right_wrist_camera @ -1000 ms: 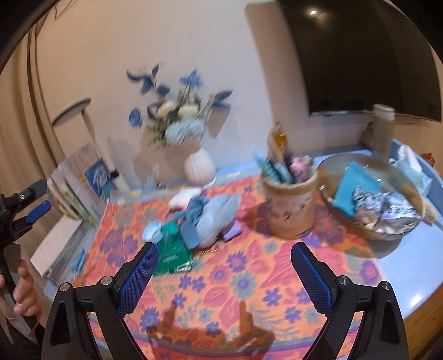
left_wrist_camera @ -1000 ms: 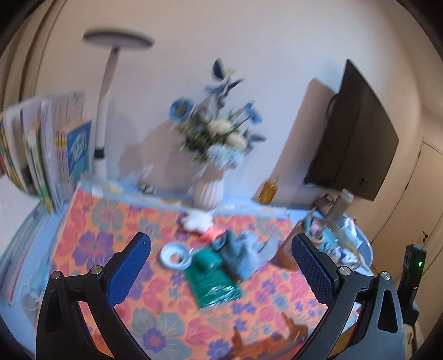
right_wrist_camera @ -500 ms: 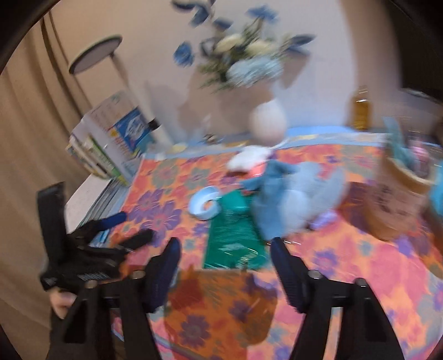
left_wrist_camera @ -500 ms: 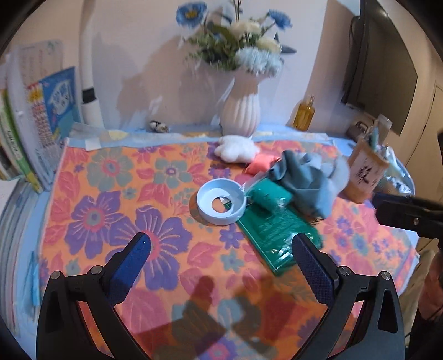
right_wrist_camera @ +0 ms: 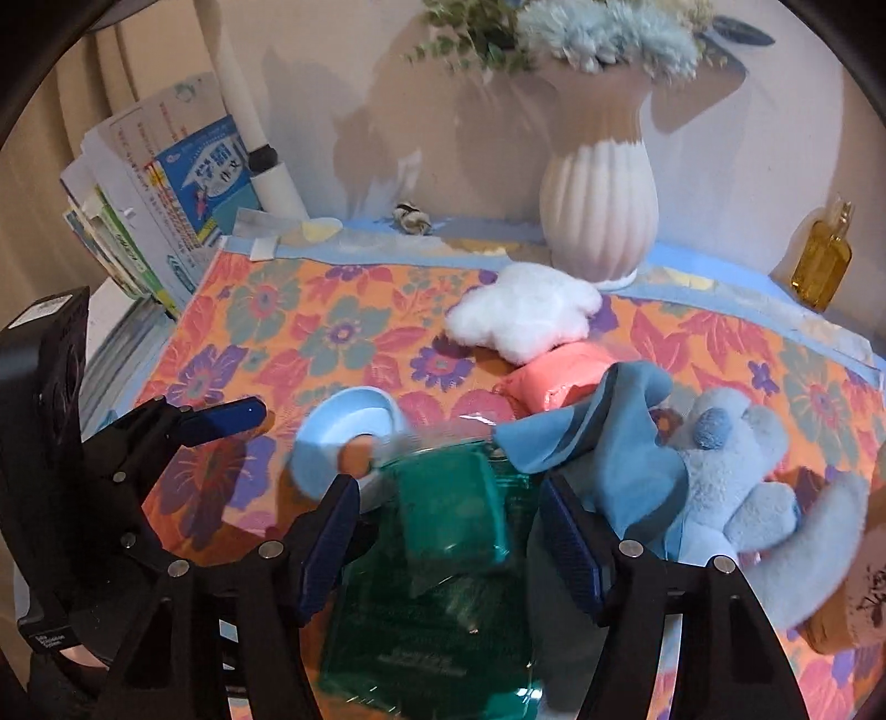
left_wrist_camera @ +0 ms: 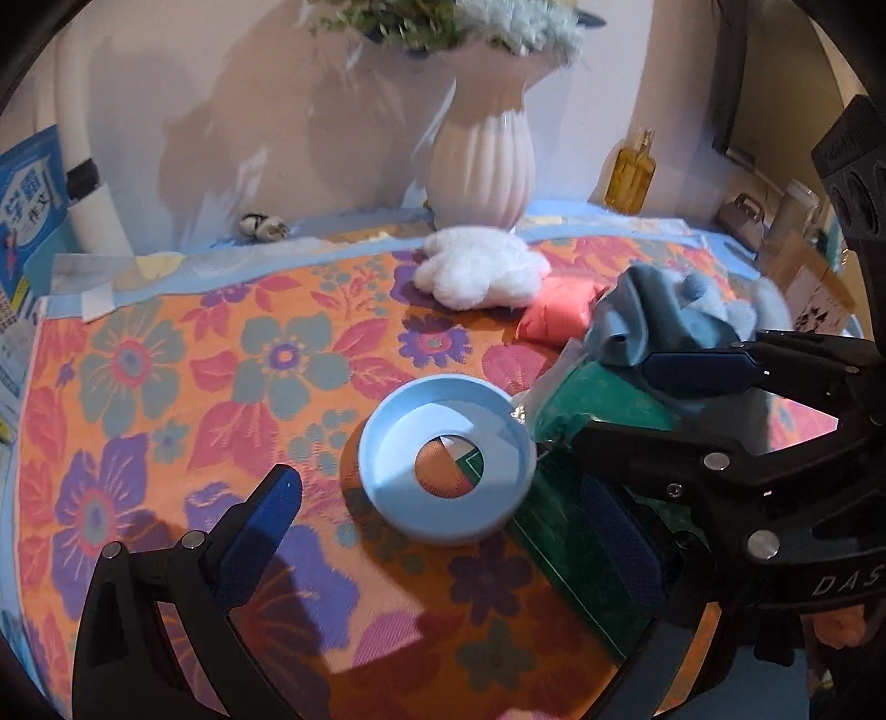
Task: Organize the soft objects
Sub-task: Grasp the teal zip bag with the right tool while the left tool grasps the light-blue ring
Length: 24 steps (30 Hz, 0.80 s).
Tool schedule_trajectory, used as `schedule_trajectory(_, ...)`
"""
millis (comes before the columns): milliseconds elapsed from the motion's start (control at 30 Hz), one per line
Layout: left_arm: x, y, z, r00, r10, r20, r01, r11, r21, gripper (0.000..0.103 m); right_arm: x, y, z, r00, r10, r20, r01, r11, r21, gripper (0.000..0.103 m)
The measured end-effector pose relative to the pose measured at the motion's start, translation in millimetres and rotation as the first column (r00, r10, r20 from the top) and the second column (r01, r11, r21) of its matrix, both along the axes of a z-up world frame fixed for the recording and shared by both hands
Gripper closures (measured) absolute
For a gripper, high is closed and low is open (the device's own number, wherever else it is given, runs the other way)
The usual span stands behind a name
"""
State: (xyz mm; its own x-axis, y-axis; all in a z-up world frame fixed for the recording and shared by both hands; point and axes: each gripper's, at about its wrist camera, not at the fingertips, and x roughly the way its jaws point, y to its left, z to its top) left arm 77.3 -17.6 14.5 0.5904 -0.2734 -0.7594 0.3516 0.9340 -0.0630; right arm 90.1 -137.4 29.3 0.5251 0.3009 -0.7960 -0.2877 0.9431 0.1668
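Floral tablecloth (left_wrist_camera: 166, 387) (vase (left_wrist_camera: 479, 166) with flowers (right_wrist_camera: 603, 33))

We judge this a lived-in home, most likely a living room or study corner. A table against a plain pale wall carries an orange floral woven cloth (left_wrist_camera: 166, 387), and on it stands a ribbed white ceramic vase (right_wrist_camera: 601, 205) of artificial blue and white flowers. Beside it we note a small amber glass bottle (right_wrist_camera: 822, 260), a leaning stack of printed children's workbooks (right_wrist_camera: 166, 199), and a white lamp post (left_wrist_camera: 83, 166). Beige curtain folds (right_wrist_camera: 83, 83) hang at left.
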Motion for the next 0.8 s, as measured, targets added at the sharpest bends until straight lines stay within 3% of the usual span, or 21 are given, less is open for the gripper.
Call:
schedule_trajectory(100,6,-5,-1,1.0,-0.003,0.001,0.003,1.0,0.031,0.006,1,2,-1,1.0,0.006,0.031,-0.006,1.0,-0.014,0.037)
schedule_trajectory(167,7,-12,-2,0.999,-0.033,0.0,0.033,0.998,0.044,0.033,2,5,-2,0.999,0.004,0.031,-0.003,1.0,-0.027,0.037)
schedule_trajectory(333,1,-14,-1,0.999,-0.042,0.028,0.04,0.997,0.067,0.039,1,6,-3,0.999,0.011,0.037,-0.008,0.998,-0.058,0.047)
schedule_trajectory(400,-2,-12,2,0.999,-0.041,0.036,0.039,0.998,0.057,0.041,1,6,-4,1.0,0.013,0.027,-0.011,0.997,-0.072,0.064)
schedule_trajectory(533,-15,-8,7,0.998,-0.021,0.054,0.018,0.999,0.041,0.042,-3,3,-2,1.0,0.007,0.017,-0.006,0.998,-0.068,0.065)
schedule_trajectory(800,-64,25,30,0.992,0.075,0.097,-0.07,0.996,-0.053,0.042,-56,-16,37,0.998,0.004,0.069,-0.008,0.998,0.062,0.066)
